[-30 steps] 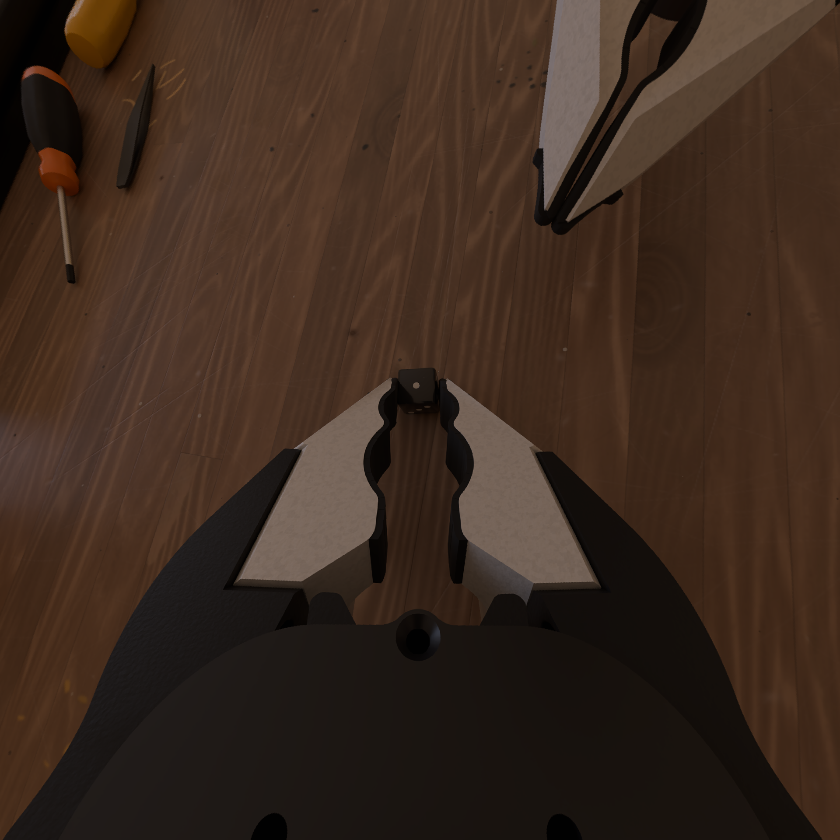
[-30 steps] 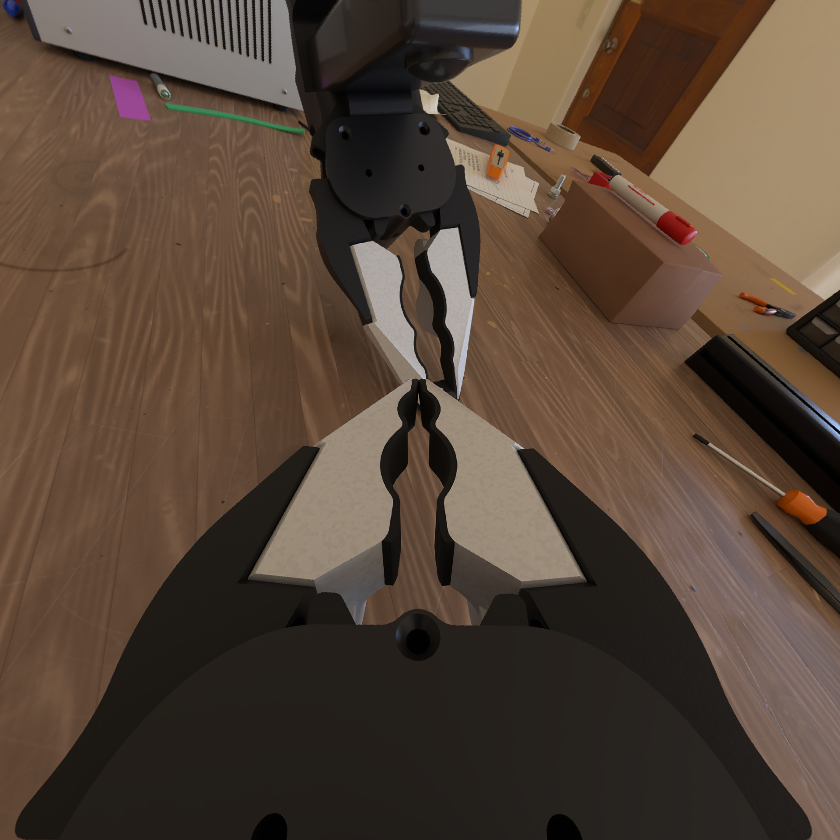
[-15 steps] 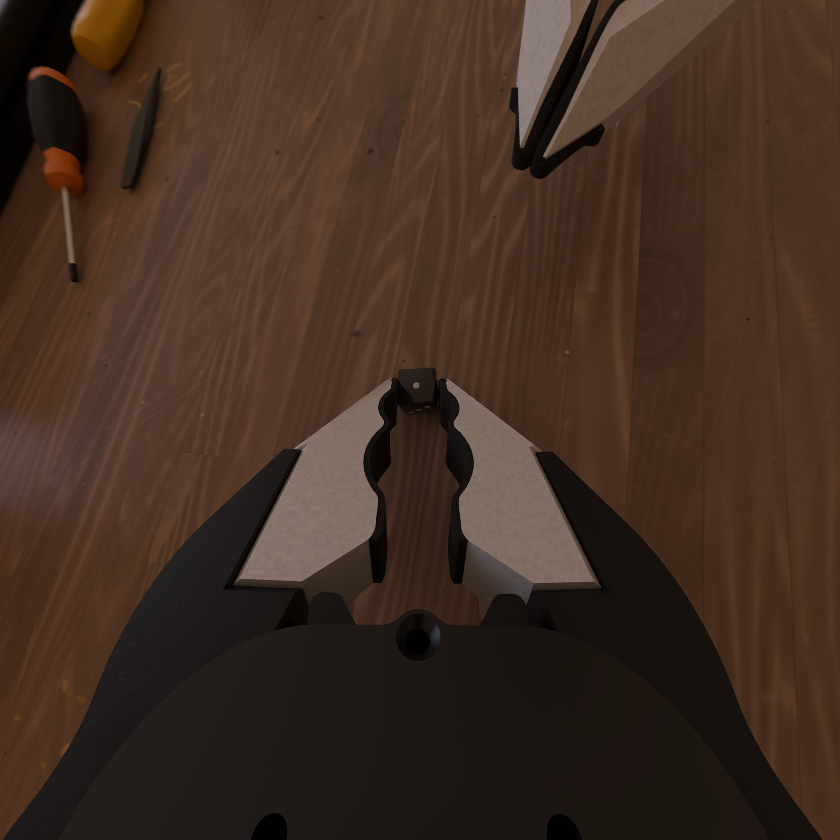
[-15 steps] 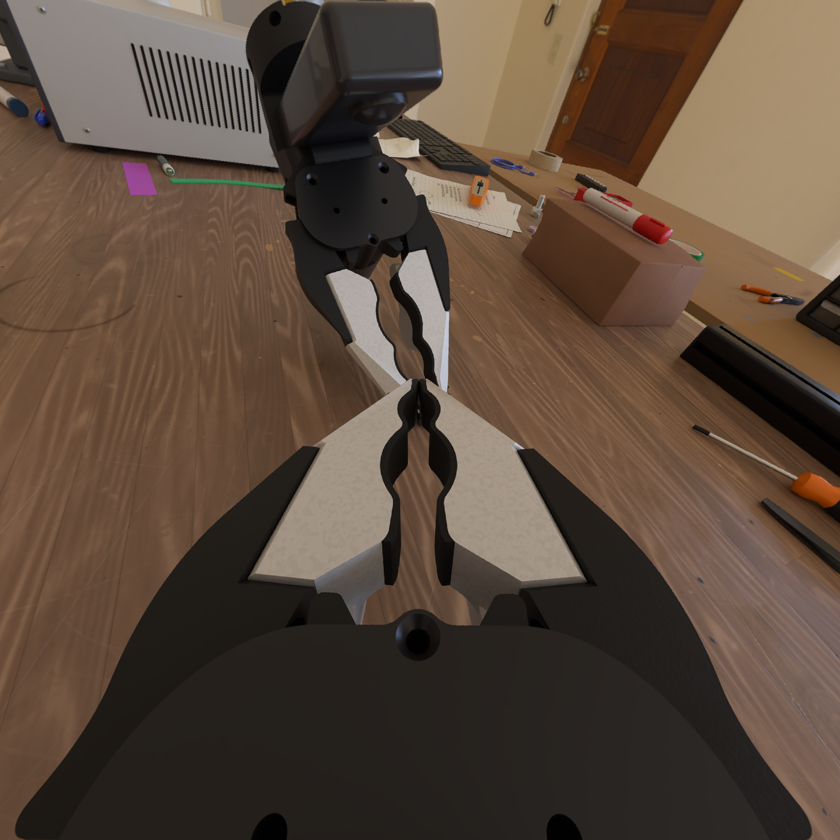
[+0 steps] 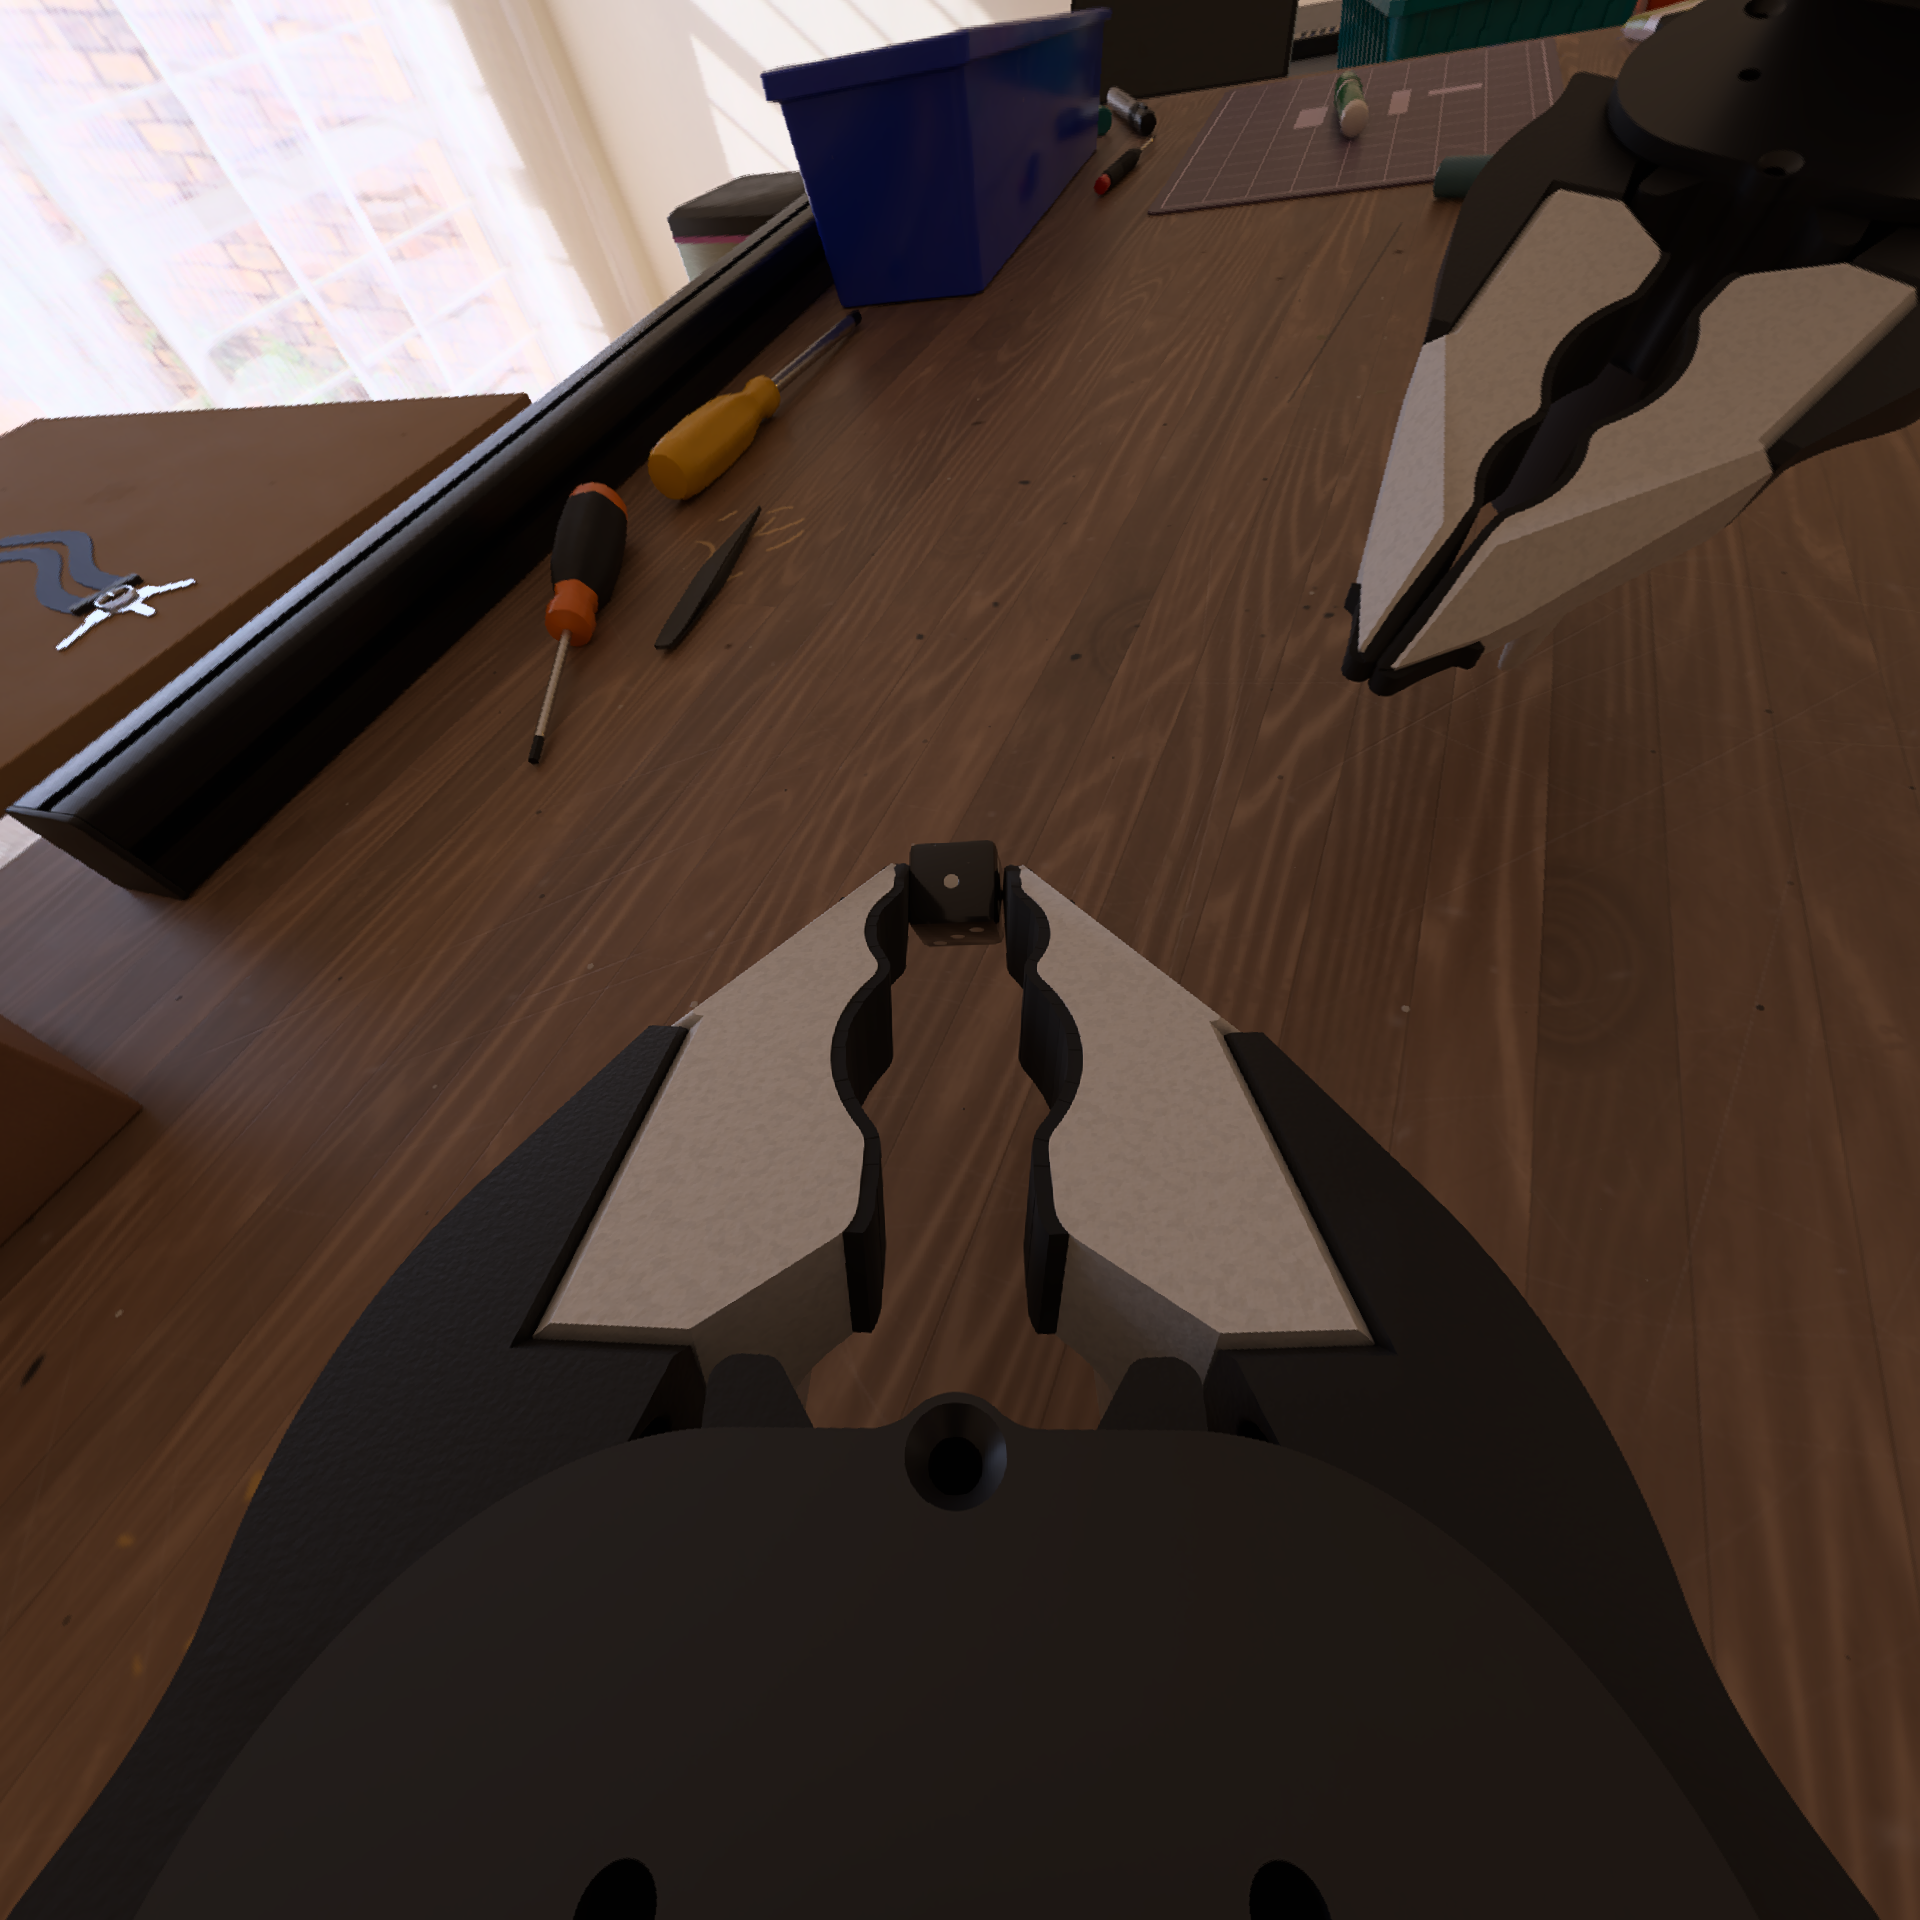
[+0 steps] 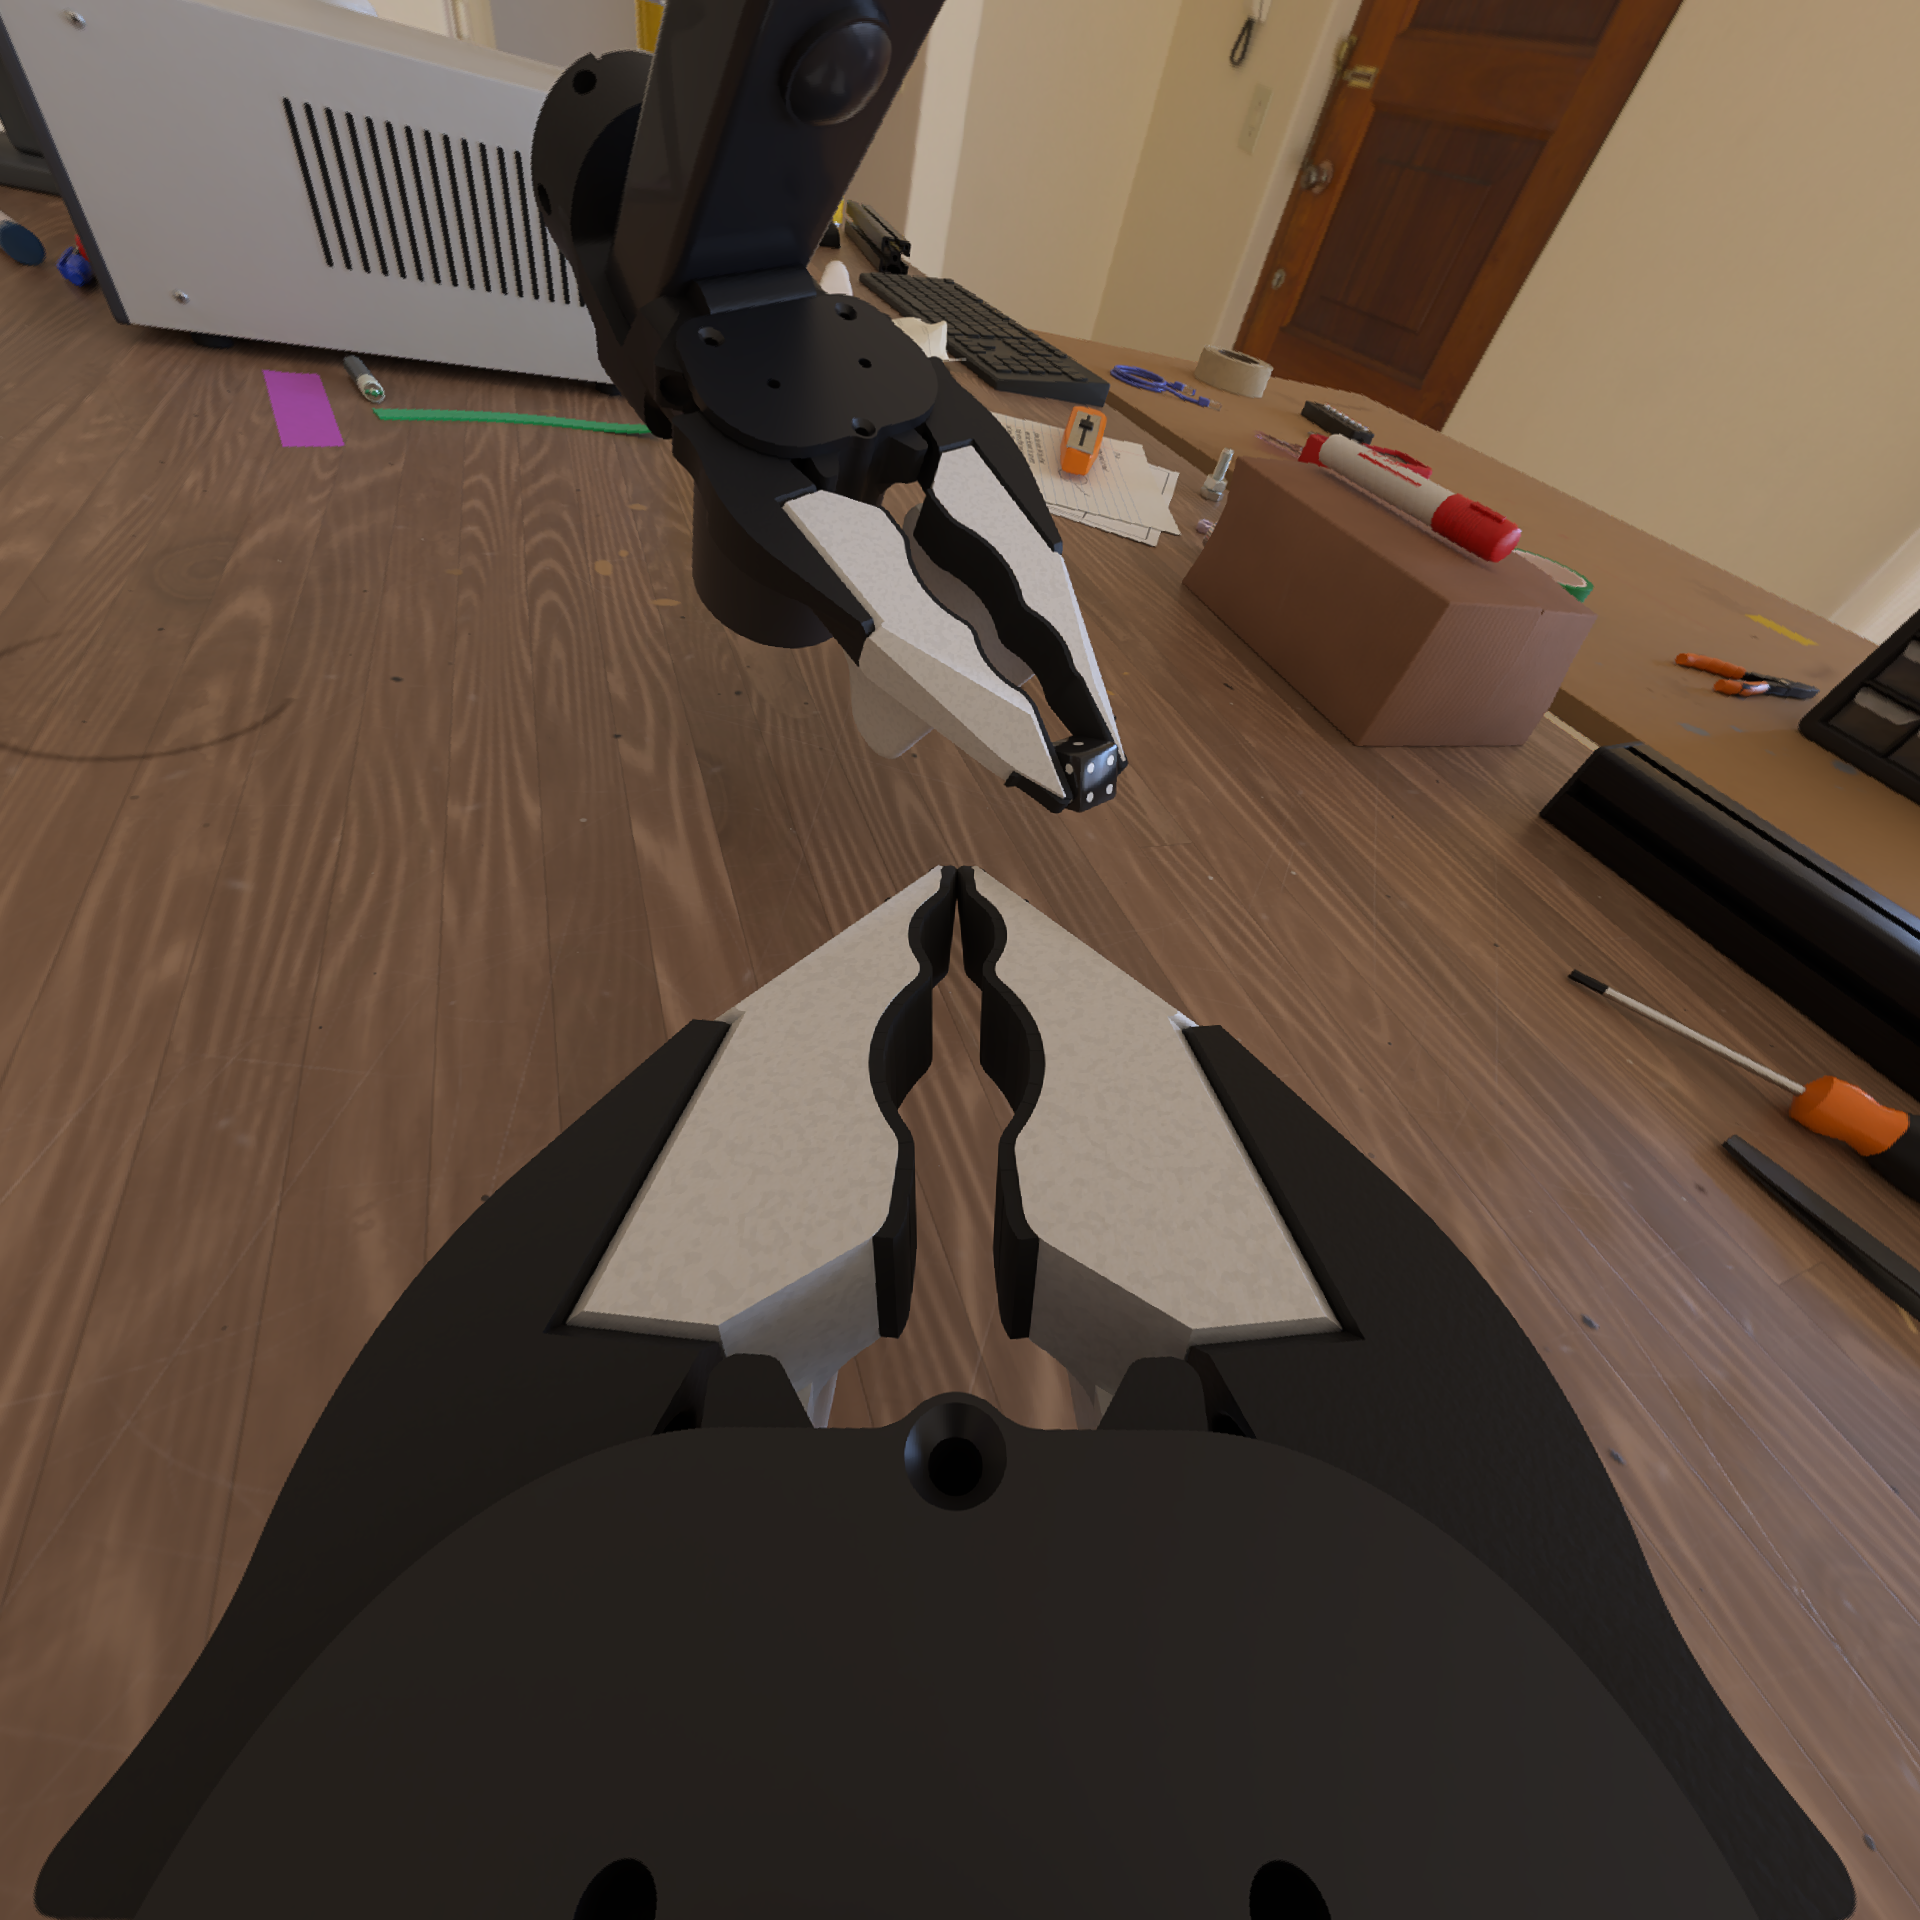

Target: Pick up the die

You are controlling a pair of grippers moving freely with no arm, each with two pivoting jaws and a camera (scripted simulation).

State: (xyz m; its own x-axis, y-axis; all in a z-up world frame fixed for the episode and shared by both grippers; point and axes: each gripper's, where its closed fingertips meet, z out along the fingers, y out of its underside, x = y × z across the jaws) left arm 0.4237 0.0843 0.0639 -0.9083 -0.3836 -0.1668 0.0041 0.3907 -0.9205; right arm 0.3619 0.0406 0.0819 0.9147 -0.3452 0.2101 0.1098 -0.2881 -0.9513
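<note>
Already the left gripper (image 5: 954, 894) is pinching the die (image 5: 954, 896) between its two fingertips, and in the right wrist view the die (image 6: 1091, 774) is hanging clear above the wooden table (image 6: 312, 935), so the pick itself looks done; what is left, at most, is carrying it steadily. Going left to right in the left wrist view: a brown box (image 5: 208, 540) is lying at nine o'clock, a long black rail (image 5: 416, 582) is running beside it, an orange-and-black screwdriver (image 5: 582, 582) and a yellow-handled one (image 5: 717, 442) are sitting at eleven, a blue bin (image 5: 935, 166) is standing at twelve, and the right gripper (image 5: 1382, 665) is hovering at two o'clock with its jaws pressed together on nothing.

Compared with half a second ago, the left gripper is tilting up from a straight-down look, so the window and far bench are coming into sight, and the die is now riding visibly off the surface.
</note>
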